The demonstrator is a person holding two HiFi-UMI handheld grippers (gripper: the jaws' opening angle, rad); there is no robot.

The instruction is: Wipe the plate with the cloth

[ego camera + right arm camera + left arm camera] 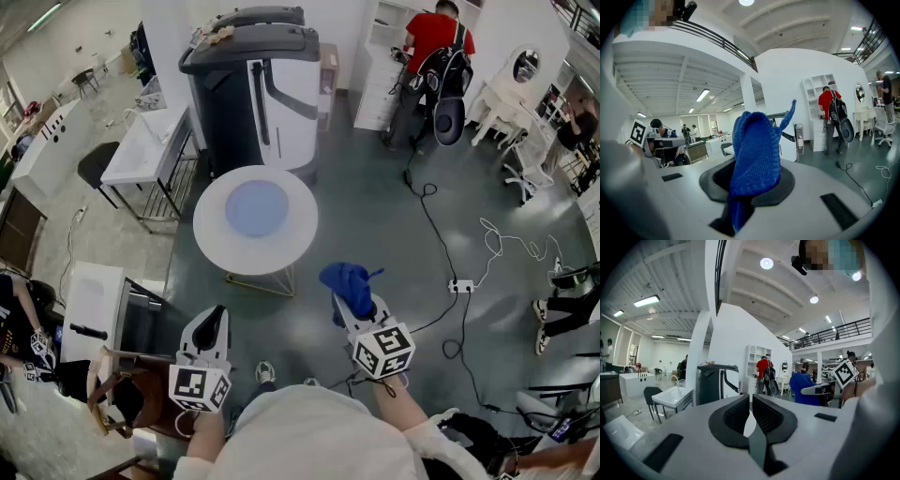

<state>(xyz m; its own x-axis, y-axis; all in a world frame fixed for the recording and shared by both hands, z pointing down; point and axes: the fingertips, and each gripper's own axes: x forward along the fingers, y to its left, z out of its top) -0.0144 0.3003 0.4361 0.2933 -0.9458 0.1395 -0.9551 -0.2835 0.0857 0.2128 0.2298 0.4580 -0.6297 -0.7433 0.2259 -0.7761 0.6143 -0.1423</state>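
Plate (258,208): pale blue, lies in the middle of round white table (295,246), well apart from both grippers | cloth (757,150): blue, knitted, clamped between jaws of right gripper (356,309) | left gripper (750,404): jaws pressed together, nothing between them

Grey floor (375,234), glossy. Round white table (281,255) mid-room; tall dark grey machine (234,103) behind it, white sink unit (148,142) to its left. White shelf (384,56) at far wall. Black cable (437,234) and power strip (460,285) on floor. Round ceiling lights (766,263), railed mezzanine (834,333).
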